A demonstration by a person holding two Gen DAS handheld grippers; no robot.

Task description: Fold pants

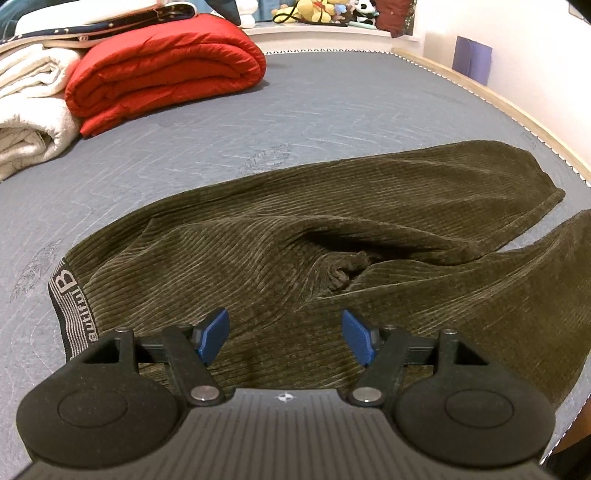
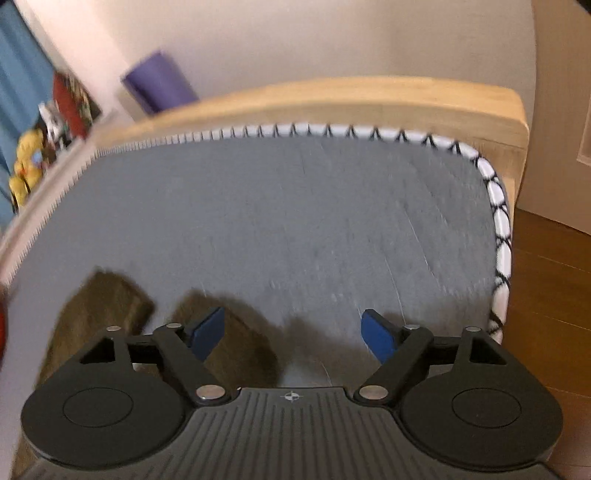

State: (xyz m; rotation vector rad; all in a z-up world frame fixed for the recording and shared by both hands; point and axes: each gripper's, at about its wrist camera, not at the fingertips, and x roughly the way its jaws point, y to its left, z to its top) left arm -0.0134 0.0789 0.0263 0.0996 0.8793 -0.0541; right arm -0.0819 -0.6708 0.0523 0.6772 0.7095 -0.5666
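Olive corduroy pants (image 1: 332,229) lie spread on the grey mattress (image 1: 295,110), waistband with a printed elastic label (image 1: 70,306) at the left, legs running right. My left gripper (image 1: 284,334) hovers open over the seat area, blue pads apart with nothing between them. In the blurred right wrist view the two leg ends (image 2: 110,306) lie at the lower left on the mattress (image 2: 295,221). My right gripper (image 2: 293,332) is open above the bare mattress just right of the leg ends; its left pad (image 2: 207,332) overlaps the nearer leg in the picture.
A folded red quilt (image 1: 166,74) and white blankets (image 1: 29,110) sit at the far left of the bed. Plush toys (image 1: 317,11) line a shelf behind. The wooden bed frame (image 2: 332,99) and mattress edge run close on the right, with wood floor (image 2: 554,295) beyond.
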